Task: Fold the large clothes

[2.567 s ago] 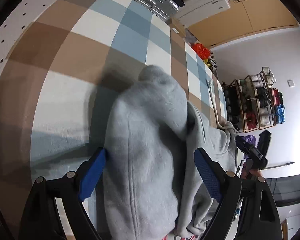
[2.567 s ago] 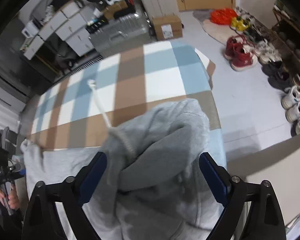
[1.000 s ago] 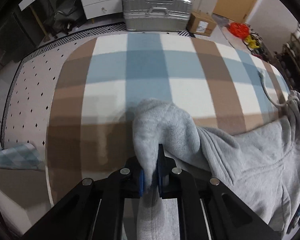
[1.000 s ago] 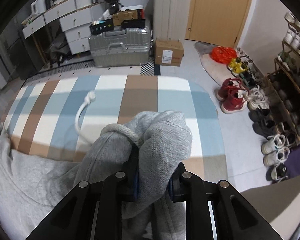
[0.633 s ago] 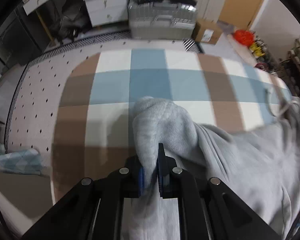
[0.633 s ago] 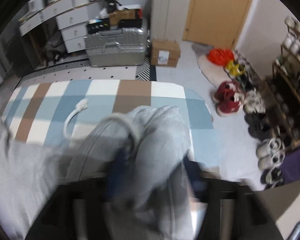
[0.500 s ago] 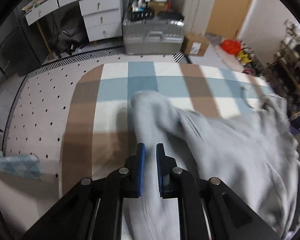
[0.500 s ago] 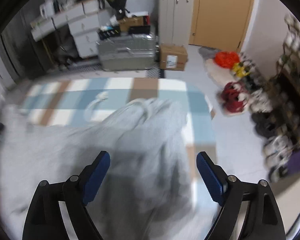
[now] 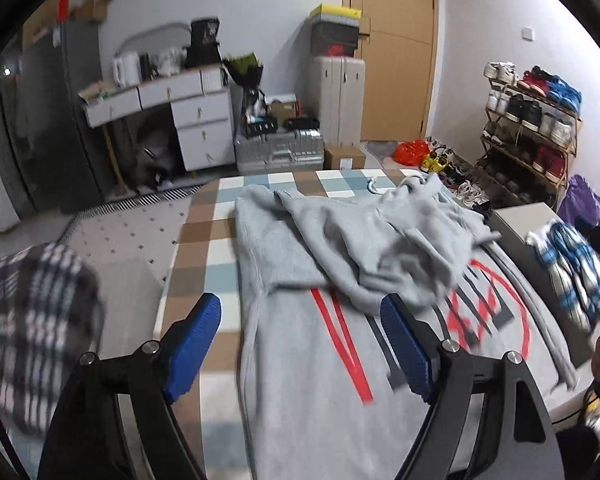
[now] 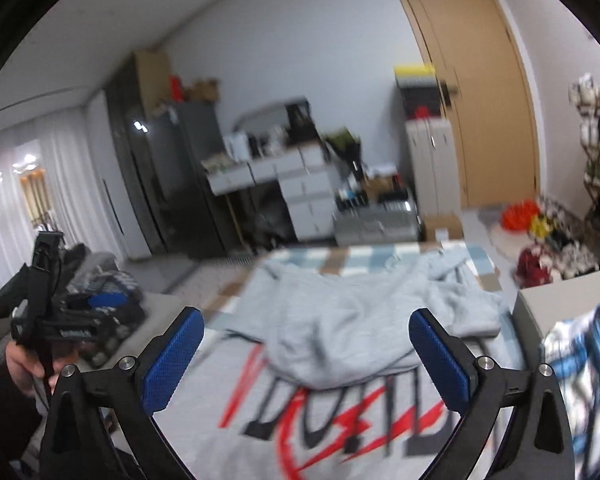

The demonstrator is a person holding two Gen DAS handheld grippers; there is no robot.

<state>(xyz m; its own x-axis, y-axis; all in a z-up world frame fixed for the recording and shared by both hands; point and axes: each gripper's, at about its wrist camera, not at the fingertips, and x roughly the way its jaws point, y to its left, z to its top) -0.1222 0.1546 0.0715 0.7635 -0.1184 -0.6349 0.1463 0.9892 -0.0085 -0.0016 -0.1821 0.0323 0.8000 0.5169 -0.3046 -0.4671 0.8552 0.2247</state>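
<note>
Left gripper: fingers spread wide, empty, raised above hoodie. Hoodie spread flat on checkered blanket, stretching from 6 toward 12 o'clock between both blue pads, hood end folded back over the red-and-black print. Right gripper: likewise gaping, empty, hoodie below at 6 to 12 o'clock.

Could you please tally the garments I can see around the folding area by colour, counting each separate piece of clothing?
Grey: 1, the hoodie spread on the checked blanket, with red and black print.
Blue and white: 1, a patterned garment on the pale surface to the right.
Black and white plaid: 1, a garment at the left.
Total: 3
</note>
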